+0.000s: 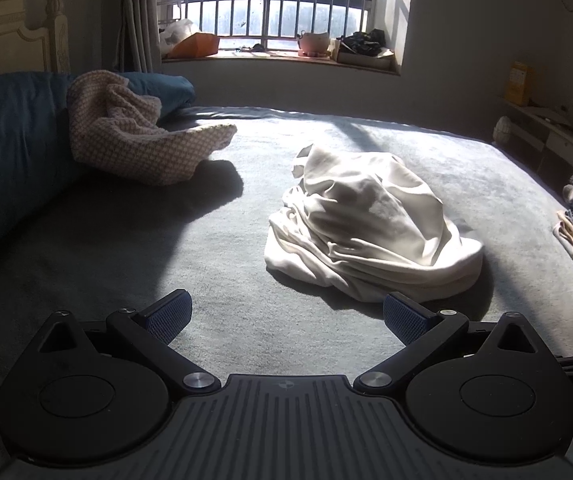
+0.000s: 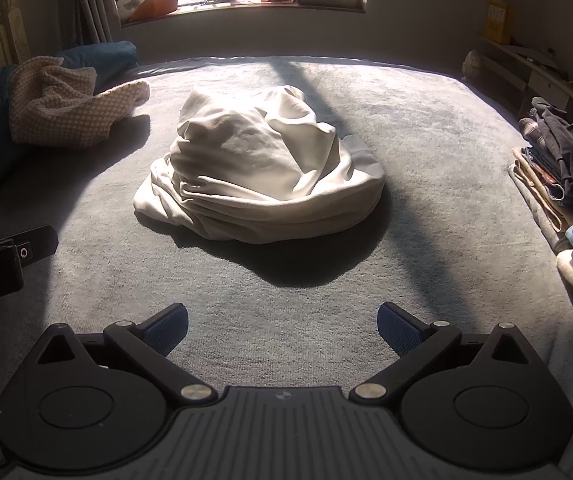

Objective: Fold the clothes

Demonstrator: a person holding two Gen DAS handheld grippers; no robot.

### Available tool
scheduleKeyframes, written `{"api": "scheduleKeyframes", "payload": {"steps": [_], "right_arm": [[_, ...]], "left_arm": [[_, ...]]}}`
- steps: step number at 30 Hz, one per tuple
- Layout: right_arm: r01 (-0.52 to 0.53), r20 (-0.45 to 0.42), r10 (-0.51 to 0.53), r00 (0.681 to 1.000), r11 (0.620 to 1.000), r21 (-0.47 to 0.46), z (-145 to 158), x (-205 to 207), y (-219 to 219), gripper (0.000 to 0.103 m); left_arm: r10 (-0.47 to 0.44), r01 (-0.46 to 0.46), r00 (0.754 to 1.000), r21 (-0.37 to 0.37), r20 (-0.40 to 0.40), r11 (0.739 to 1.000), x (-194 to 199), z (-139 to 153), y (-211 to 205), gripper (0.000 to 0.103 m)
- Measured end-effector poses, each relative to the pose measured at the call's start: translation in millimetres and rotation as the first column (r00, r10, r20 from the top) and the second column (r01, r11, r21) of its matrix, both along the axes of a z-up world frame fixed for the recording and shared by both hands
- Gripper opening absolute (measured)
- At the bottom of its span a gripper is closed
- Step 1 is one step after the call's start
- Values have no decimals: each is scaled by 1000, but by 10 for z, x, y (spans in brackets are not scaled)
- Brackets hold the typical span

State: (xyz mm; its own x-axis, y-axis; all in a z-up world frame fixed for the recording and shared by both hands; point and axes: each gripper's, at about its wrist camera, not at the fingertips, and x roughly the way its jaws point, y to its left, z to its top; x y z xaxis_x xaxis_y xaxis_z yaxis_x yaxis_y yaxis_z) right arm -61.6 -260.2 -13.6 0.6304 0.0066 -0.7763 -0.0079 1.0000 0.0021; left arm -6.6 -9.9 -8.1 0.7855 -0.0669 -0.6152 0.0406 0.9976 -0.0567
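Partly cut off at the right frame edge, a stack of folded clothes (image 2: 554,168) sat at the bed's far-right side, its individual pieces hard to tell apart. Deep shade swallowed the blue bedding (image 1: 10,152) on the left, where a checked pink blanket (image 1: 134,140) lay rumpled against it. The white garment (image 2: 262,172) lay in a crumpled heap near the middle of the grey bed (image 2: 426,128), lit by sun, its sleeves and collar lost inside the folds. The left claw (image 1: 286,320) was spread wide and held nothing, hovering short of the heap's near edge. The right claw (image 2: 282,328) was equally wide apart and empty, with bare bedcover between it and the garment. On the window sill (image 1: 278,58), a pot (image 1: 313,43) and an orange box (image 1: 196,46) stood beside dark, indistinct clutter.
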Motion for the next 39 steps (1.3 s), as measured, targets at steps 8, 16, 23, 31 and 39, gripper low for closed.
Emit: {"api": "scheduleKeyframes", "payload": {"steps": [8, 16, 23, 31, 39], "right_arm": [[3, 0, -3, 1000, 1000, -2, -8, -6, 5, 103], [4, 3, -4, 1000, 1000, -6, -15, -16, 13, 103], [8, 7, -8, 1000, 1000, -6, -9, -20, 9, 103], [10, 11, -10, 1000, 1000, -8, 1, -24, 9, 103], [16, 12, -16, 1000, 1000, -7, -3, -14, -1, 103]], "left_arm": [[56, -56, 997, -9, -43, 998, 32, -35, 85, 103], [56, -55, 997, 5, -54, 998, 29, -41, 83, 103], [52, -52, 997, 5, -54, 999, 20, -35, 73, 103], [52, -51, 997, 8, -52, 999, 12, -33, 69, 103], [53, -52, 997, 9, -54, 999, 21, -41, 79, 103]]}}
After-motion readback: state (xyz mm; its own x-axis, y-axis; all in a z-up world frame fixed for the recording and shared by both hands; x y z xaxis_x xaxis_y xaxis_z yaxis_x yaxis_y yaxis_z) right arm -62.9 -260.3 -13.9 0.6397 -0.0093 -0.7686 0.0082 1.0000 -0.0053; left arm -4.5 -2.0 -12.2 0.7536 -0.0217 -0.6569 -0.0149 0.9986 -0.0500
